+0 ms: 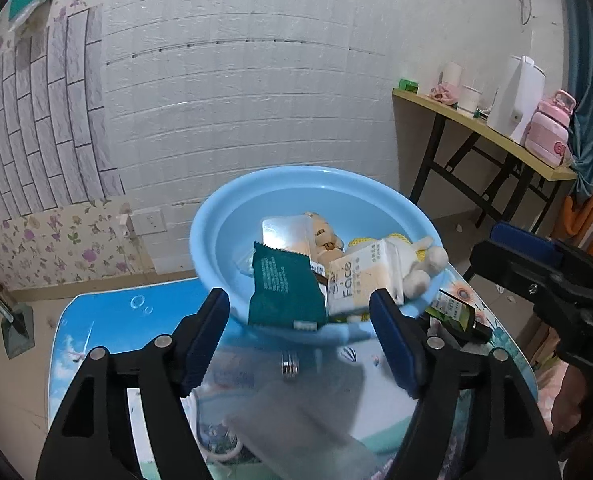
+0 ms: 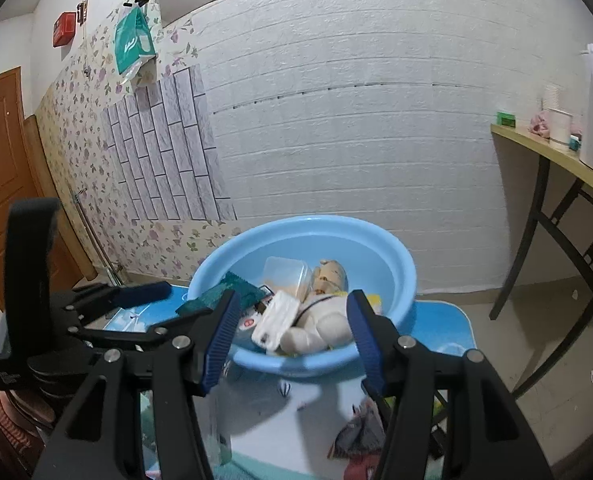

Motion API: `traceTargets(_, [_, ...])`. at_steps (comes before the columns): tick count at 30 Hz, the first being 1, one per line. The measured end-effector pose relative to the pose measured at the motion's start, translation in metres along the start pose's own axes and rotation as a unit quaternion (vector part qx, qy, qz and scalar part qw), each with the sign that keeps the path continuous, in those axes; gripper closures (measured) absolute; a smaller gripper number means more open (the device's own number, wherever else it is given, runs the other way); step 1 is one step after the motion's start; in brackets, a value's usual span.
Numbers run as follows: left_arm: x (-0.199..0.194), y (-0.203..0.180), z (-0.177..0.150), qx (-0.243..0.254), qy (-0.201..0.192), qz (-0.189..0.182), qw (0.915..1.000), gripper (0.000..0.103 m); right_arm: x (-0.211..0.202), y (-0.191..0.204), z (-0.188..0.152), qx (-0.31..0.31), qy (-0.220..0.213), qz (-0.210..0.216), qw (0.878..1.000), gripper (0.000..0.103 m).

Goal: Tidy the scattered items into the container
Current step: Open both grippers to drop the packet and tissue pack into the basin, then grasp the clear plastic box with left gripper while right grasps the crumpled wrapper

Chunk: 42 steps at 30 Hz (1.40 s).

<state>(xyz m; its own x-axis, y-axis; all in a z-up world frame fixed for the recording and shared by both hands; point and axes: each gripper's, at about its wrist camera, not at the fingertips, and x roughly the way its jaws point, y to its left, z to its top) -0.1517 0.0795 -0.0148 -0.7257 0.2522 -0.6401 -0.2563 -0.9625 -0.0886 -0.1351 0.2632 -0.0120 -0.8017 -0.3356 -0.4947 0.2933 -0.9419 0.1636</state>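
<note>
A light blue plastic basin [image 1: 216, 236] [image 2: 392, 264] stands on the small blue-printed table [image 1: 108, 320]. In it lie a dark green snack packet [image 1: 282, 292] [image 2: 224, 292], a white "Face" tissue pack [image 1: 360, 280] [image 2: 276, 320], a clear plastic box [image 1: 284, 232] [image 2: 286, 274] and plush toys [image 1: 420, 264] [image 2: 324, 326]. My left gripper [image 1: 300, 344] is open and empty, just short of the basin's near rim. My right gripper [image 2: 292, 340] is open and empty, also in front of the basin; it shows at the right of the left wrist view [image 1: 544, 264].
On the table in front of the basin lie a small metal ring [image 1: 290, 364] [image 2: 283, 389], a greyish flat packet [image 1: 296, 428], a dark green bottle box [image 1: 456, 312] at the right edge and a crumpled wrapper [image 2: 356, 432]. A wooden side table [image 1: 496, 136] with cups and a pink bottle stands to the right.
</note>
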Motion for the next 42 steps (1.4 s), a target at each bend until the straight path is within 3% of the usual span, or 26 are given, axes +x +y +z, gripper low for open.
traceTargets(11, [-0.024, 0.014, -0.035, -0.009, 0.013, 0.008, 0.9998, 0.029, -0.008, 0.000, -0.042, 0.011, 0.046, -0.016, 0.999, 0.048])
traceTargets(14, [-0.025, 0.017, -0.044, -0.007, 0.020, 0.010, 0.9997, 0.024, -0.011, 0.000, -0.053, 0.016, 0.060, -0.024, 0.998, 0.048])
traceTargets(30, [-0.029, 0.025, -0.070, 0.013, 0.035, 0.013, 0.9992, 0.017, -0.008, 0.010, -0.074, 0.011, 0.100, -0.043, 0.994, 0.048])
traceTargets(38, [-0.035, 0.021, -0.079, 0.024, 0.036, 0.023, 0.9988, 0.016, -0.026, 0.002, -0.070, 0.027, 0.072, -0.061, 0.995, 0.048])
traceTargets(42, [-0.034, 0.019, -0.093, 0.029, 0.038, 0.028, 0.9985, 0.013, -0.032, -0.014, -0.084, 0.031, 0.066, -0.081, 0.994, 0.048])
